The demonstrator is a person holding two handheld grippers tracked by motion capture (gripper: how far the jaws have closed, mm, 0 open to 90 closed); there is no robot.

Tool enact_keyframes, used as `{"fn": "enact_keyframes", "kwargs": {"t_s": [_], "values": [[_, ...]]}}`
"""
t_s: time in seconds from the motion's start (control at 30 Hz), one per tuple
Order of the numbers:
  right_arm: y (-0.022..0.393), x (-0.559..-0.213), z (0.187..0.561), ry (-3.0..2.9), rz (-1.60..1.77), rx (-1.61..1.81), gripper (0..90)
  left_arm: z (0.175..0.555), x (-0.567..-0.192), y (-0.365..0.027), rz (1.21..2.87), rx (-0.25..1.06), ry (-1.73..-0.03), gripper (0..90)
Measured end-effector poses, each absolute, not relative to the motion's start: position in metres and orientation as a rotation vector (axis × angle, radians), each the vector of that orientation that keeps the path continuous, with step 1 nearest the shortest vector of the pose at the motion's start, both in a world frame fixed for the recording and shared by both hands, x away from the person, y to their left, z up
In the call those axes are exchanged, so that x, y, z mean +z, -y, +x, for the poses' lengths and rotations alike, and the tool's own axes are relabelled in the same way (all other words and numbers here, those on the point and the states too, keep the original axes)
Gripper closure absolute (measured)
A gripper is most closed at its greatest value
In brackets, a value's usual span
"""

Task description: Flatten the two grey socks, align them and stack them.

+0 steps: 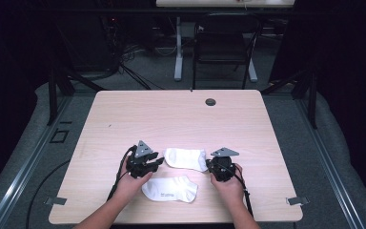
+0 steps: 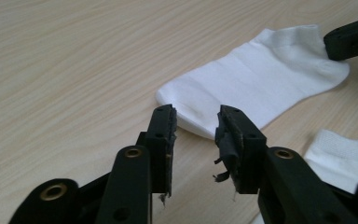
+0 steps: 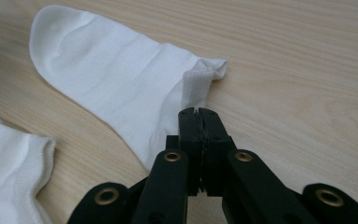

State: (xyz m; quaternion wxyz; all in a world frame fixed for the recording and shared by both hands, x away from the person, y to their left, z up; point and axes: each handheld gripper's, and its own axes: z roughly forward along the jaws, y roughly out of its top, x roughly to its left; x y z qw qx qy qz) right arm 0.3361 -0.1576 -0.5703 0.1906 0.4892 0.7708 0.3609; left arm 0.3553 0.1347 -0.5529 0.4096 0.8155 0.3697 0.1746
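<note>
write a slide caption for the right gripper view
Right gripper, jaws shut, pinching the cuff edge of a white sock lying flat on the wooden table.

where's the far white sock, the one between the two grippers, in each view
High view: the far sock lies at centre, between the left gripper and the right gripper.
Left gripper view: upper right, toe end just beyond the open jaws.
Right gripper view: upper left, cuff edge at the shut jaws.
Shared landmark: the near sock.

Overhead plus two close views of sock (image 1: 186,159)
</note>
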Motion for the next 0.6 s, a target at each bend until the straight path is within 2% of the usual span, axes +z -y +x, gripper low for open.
{"fn": "enact_keyframes", "kwargs": {"t_s": [0.17,0.3,0.6], "values": [[0.159,-0.568,0.333,-2.133,1.381,1.032,82.4,0.365,-0.551,-0.128,2.049,0.451,-0.919,76.2],[0.157,-0.554,0.325,-2.074,1.317,1.093,84.0,0.371,-0.55,-0.122,2.073,0.437,-0.914,84.9],[0.144,-0.569,0.338,-2.159,1.303,1.019,81.3,0.385,-0.566,-0.114,2.14,0.407,-0.945,85.5]]}}
